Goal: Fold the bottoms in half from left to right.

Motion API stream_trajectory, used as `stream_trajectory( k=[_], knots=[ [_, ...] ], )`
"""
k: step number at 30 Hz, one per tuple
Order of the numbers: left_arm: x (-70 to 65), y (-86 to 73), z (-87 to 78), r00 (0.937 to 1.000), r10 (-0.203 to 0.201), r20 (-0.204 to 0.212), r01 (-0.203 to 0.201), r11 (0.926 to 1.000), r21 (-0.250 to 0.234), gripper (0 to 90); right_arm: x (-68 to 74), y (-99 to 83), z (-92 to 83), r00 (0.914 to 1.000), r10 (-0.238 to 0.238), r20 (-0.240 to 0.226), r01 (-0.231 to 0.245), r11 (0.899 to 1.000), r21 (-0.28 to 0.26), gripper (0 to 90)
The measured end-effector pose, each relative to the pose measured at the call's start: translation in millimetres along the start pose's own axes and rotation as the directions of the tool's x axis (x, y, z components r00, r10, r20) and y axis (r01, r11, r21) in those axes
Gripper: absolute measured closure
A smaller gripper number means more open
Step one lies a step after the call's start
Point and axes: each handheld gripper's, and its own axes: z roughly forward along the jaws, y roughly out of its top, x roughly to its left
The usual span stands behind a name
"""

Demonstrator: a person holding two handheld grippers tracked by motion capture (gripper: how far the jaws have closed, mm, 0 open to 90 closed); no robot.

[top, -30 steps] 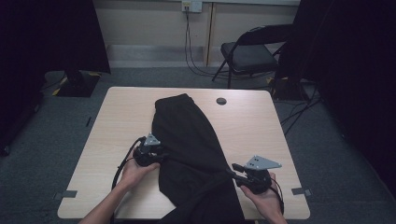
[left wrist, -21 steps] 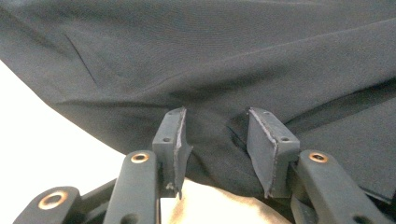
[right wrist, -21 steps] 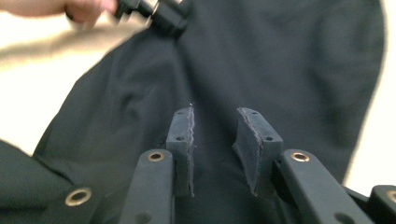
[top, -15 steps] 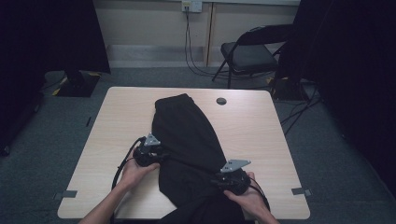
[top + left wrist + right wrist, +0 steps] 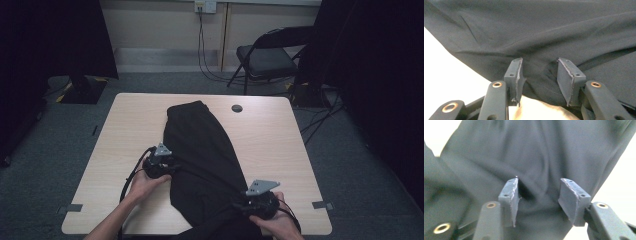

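Black cloth garment (image 5: 205,155) lies lengthwise down the centre of the pale wooden surface (image 5: 280,135), lower end spilling off the bottom edge of frame; left gripper (image 5: 172,167) at its left edge, fingers (image 5: 514,75) half open, fabric between, grip uncertain; right gripper (image 5: 239,205) at lower right, fingers (image 5: 510,195) just opening, cloth loose between them.

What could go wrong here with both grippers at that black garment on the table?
The left gripper has fabric bunched between its fingers, which stand apart, so a pull may slip off. The right gripper has just been opening over the black garment; it may close on several layers. The garment's near end hangs off the table edge and could drag the rest down.
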Motion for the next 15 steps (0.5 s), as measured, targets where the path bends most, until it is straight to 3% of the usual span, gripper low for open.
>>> stream_trajectory(
  k=[3, 6, 11, 15],
  knots=[
    [-1.7, 0.7, 1.6, 1.0, 0.005, 0.005, -0.005, 1.0, -0.007, 56.0, -15.7, 24.2, 6.5, 0.9982, 0.06, 0.01, -0.059, 0.993, -0.103, 47.2],
    [-3.6, 1.3, 2.7, 0.9999, 0.011, 0.005, -0.011, 0.9999, -0.01, 56.1, -34.8, 47.9, 28.2, 0.9966, 0.073, 0.038, -0.068, 0.99, -0.127, 47.4],
    [-11.0, 1.9, 4.5, 0.9997, 0.023, 0.008, -0.023, 0.9996, -0.017, 56.2, -55.8, 69.5, 68.7, 0.9964, 0.066, 0.053, -0.061, 0.993, -0.098, 45.3],
    [-17.1, 2.1, 4.6, 0.9989, 0.04, 0.023, -0.039, 0.9991, -0.016, 56.2, -60.5, 63.9, 82.4, 0.9956, 0.06, 0.072, -0.058, 0.998, -0.038, 43.9]
  ],
)
